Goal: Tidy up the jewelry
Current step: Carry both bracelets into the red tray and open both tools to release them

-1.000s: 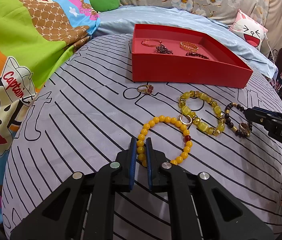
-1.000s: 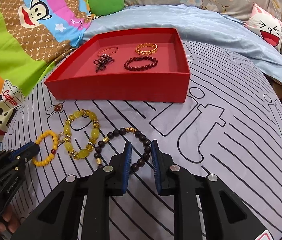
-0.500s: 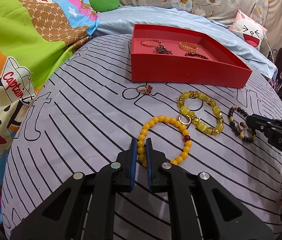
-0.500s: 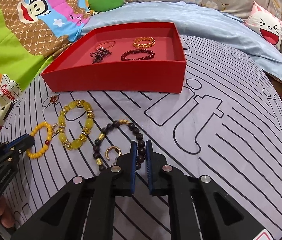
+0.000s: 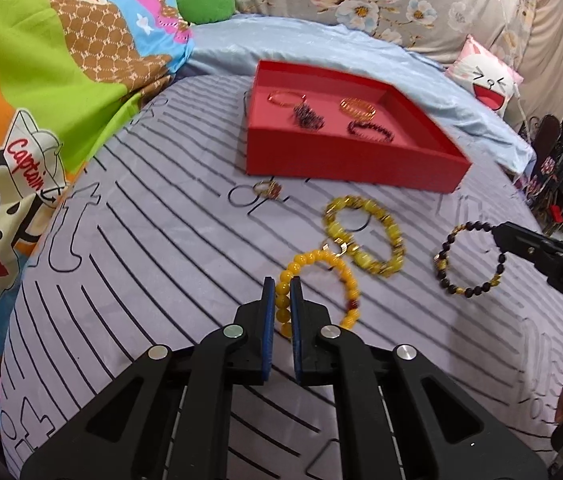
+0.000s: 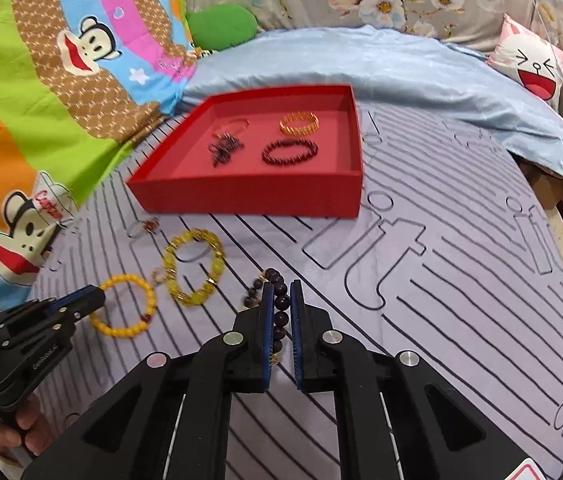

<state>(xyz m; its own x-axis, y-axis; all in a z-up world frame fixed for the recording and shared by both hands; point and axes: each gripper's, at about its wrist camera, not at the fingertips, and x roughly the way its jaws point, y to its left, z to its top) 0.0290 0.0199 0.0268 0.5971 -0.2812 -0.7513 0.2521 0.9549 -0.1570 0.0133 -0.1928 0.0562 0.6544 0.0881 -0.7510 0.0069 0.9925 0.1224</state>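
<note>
Bracelets in red tray (image 6: 249,196): 4 | outside: 3 | rings: 2

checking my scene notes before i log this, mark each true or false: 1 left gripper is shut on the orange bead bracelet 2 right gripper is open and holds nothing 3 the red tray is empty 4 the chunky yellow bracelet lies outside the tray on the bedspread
1. The left gripper is shut on the orange bead bracelet: true.
2. False: the right gripper is shut on the dark bead bracelet.
3. False: the red tray holds several pieces, among them a gold bangle and a dark red bracelet.
4. The chunky yellow bracelet lies outside the tray on the bedspread: true.
</note>
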